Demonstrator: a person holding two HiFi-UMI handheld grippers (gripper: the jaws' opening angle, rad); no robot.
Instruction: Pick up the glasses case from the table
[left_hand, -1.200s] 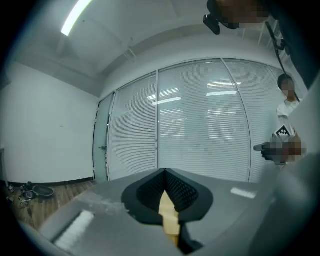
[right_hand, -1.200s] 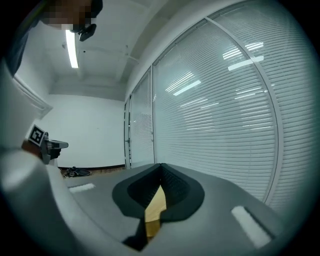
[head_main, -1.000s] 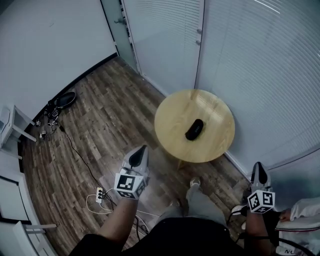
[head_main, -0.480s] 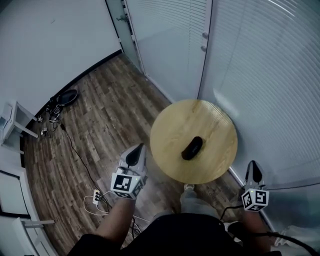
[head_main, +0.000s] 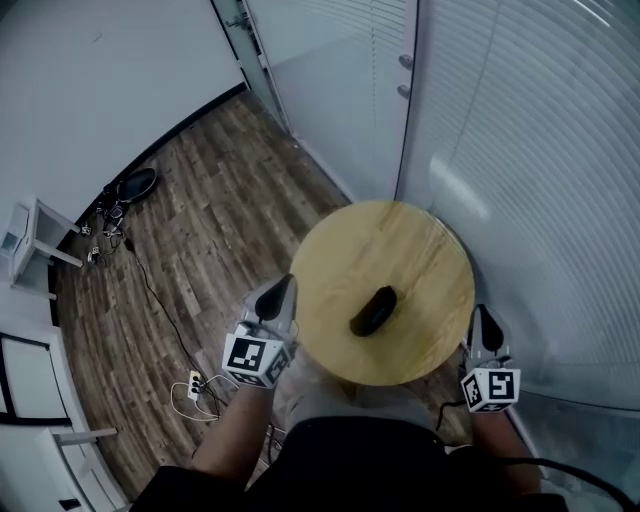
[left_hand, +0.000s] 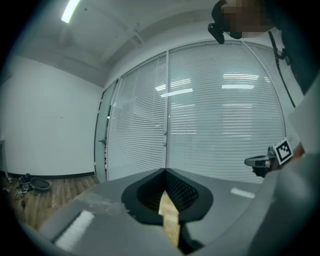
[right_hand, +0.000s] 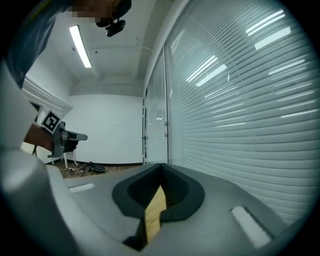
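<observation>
A black glasses case (head_main: 373, 311) lies near the middle of a round wooden table (head_main: 420, 255) in the head view. My left gripper (head_main: 279, 292) hovers at the table's left rim, left of the case, jaws closed and empty. My right gripper (head_main: 484, 322) is at the table's right rim, also closed and empty. In the left gripper view the left gripper (left_hand: 165, 171) has its tips together, with a sliver of tabletop showing behind them. The right gripper view shows the right gripper (right_hand: 160, 165) the same way. The case is hidden in both gripper views.
A glass wall with blinds (head_main: 530, 150) and a door (head_main: 330, 80) stand behind the table. On the wood floor lie a power strip with cables (head_main: 198, 386), a black round object (head_main: 133, 185) and white furniture (head_main: 30, 250) at the left.
The table has come closer and now sits between the two grippers. Both grippers have advanced from the floor side to the table's left and right rims, still closed.
</observation>
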